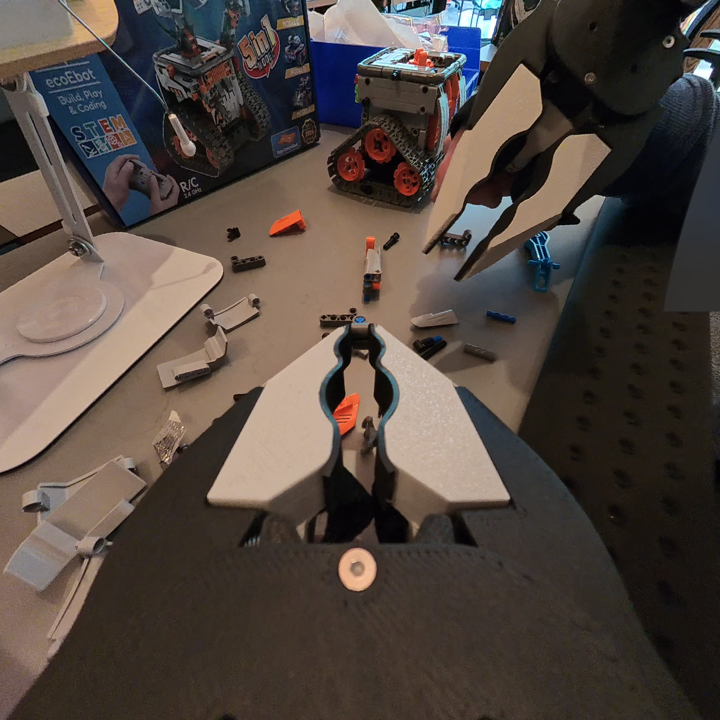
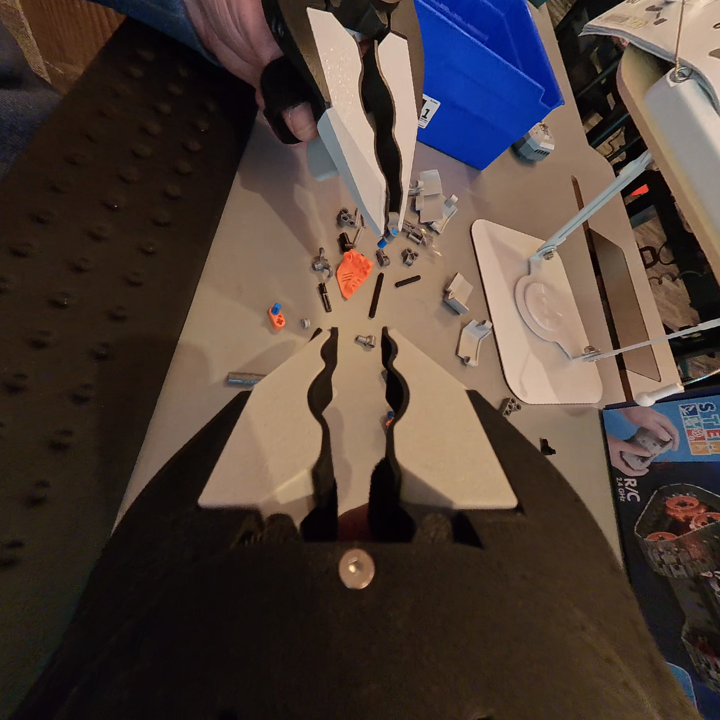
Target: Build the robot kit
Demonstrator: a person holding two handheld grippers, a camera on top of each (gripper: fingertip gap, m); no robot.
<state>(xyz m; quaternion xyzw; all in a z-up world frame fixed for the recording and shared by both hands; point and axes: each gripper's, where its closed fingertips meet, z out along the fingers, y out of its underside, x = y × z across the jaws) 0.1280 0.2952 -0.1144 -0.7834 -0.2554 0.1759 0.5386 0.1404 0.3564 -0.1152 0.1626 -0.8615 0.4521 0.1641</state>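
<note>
Left gripper [image 1: 360,330]: fingers closed onto a small grey connector with a blue pin [image 1: 359,324], pinched at the very tips. In the right wrist view the piece sticks out past the tips along the fingers' line, blue end pointing down at the bench [image 1: 311,272]. It is held clear of the surface and touches nothing else.

Right gripper [image 2: 359,331]: fingers apart, nothing between them. It hangs above the bench, tips angled down.

- Loose grey connector [image 2: 365,341] lies on the bench and shows in the gap between the right fingers. Its long axis runs roughly across the gap. The right gripper is the nearer one.
- Orange wedge panel [image 2: 353,274] lies flat between the two grippers' tips, just below the held piece, narrow end towards the right gripper.
- Black axle [image 2: 376,295] lies beside the panel, its long axis running roughly from one gripper to the other.
- Other small grey, black and blue parts are scattered mid-bench.

At the far bench edge stand a tracked model [image 1: 397,128], a printed box [image 1: 195,97] and a blue bin [image 2: 479,78]. A white stand base [image 2: 537,311] sits by the side edge.
</note>
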